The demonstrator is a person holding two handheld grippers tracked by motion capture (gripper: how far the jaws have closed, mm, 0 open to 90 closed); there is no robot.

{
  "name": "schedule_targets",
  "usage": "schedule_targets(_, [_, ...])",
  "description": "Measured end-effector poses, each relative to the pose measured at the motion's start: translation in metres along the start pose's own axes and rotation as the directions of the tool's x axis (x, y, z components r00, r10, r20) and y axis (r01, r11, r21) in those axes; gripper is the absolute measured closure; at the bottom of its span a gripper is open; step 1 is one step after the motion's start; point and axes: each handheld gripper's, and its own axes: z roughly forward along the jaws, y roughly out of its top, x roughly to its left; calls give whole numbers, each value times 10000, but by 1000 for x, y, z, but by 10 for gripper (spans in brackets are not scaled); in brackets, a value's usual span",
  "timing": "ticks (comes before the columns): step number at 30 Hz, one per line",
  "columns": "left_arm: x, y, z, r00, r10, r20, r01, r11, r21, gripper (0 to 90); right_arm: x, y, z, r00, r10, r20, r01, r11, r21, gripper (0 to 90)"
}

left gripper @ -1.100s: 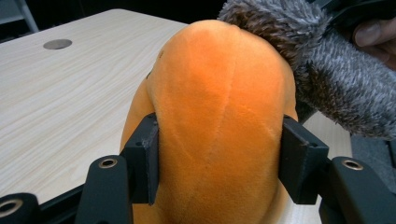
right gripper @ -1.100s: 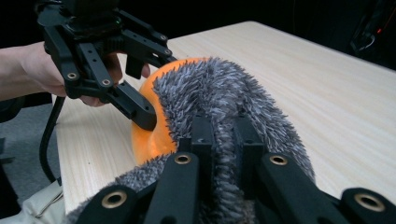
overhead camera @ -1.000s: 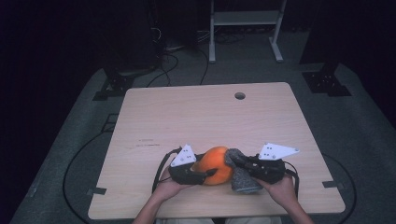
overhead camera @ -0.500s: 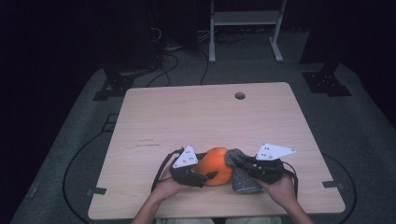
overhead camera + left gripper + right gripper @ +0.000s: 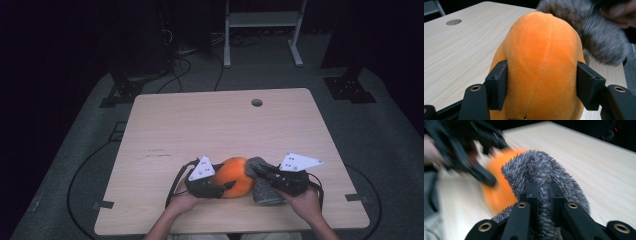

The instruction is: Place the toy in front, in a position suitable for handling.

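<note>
The wooden counter point(image 5: 220, 130) filled the middle of the high view, a round hole point(image 5: 257, 102) near its far edge and faint unreadable marks at centre left. Low in that frame sat an orange plush point(image 5: 235, 175) touching a grey furry piece point(image 5: 263, 187). The left gripper view showed the seam down the plush point(image 5: 541, 65). The left hand-held gripper point(image 5: 212, 186) clasped the plush's sides, jaws having just closed somewhat. The right hand-held gripper point(image 5: 543, 195) was pinched tight on the fur point(image 5: 541, 170).
</note>
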Motion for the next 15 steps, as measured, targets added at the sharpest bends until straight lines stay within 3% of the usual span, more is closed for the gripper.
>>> schedule_targets(2, [-2, 0, 1, 9999, 117, 13, -117, 9999, 27, 355, 8, 8, 1, 9992, -287, -277, 278, 9991, -323, 811])
schedule_targets(4, [-2, 0, -1, 9997, 217, 61, -217, 9998, -5, 355, 10, 8, 6, 9986, -485, -213, 483, 9988, -104, 811])
schedule_targets(6, [-1, 0, -2, 9999, 120, 78, -119, 9999, -110, 355, 4, 0, 9, 9996, -194, -212, 194, 9998, -38, 811])
schedule_targets(10, [0, 2, -4, 10000, 58, 12, -58, 9997, -254, 364, -11, -7, 4, 9981, 276, 557, -308, 9979, 573, 812])
schedule_targets(12, [-2, 4, -3, 9998, 165, -59, -166, 9997, -151, 368, -10, -3, -2, 9984, 417, 391, -424, 9989, 190, 812])
schedule_targets(15, [-8, 7, 0, 9987, 507, -72, -508, 9987, -98, 371, 5, 13, -6, 10000, -72, -66, 70, 9991, -407, 811])
